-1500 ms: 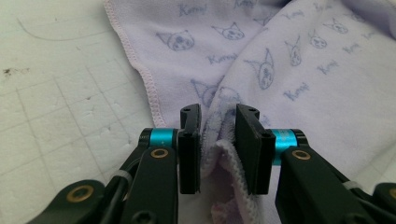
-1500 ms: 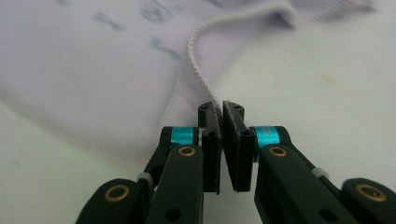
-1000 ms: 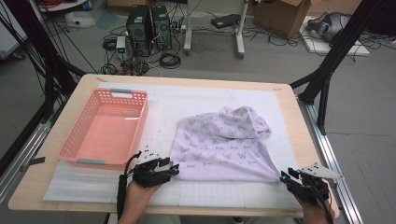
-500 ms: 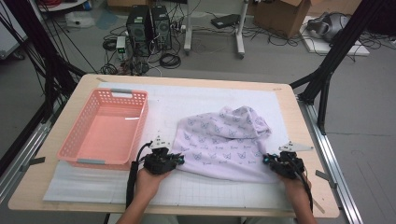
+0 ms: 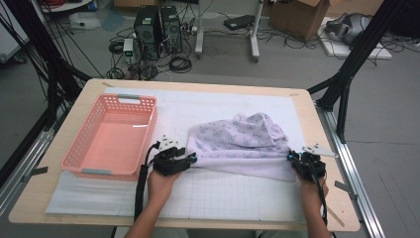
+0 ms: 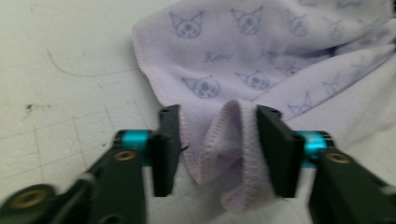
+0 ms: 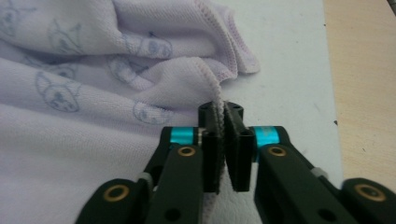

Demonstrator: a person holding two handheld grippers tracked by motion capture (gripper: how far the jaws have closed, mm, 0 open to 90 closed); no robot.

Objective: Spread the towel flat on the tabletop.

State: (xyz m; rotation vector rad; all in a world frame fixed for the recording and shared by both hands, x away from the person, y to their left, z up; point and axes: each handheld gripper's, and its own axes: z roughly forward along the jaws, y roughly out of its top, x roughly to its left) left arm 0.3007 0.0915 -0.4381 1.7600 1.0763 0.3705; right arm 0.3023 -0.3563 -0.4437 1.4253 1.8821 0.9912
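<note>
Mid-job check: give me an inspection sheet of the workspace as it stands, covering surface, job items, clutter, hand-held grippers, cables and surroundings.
Surface: wooden table with a white gridded mat on it.
Job's things: lilac cat-print cloth crumpled on the mat; empty pink basket beside it.
Clutter: nothing seen.
Grippers: left hand-held gripper jaws apart, having just been opening, with a cloth fold loose between them; right hand-held gripper pinched on the cloth's hem.
Cables: black cable trails along the left forearm.
Surroundings: computer towers, cardboard box and loose wiring on the floor.
</note>
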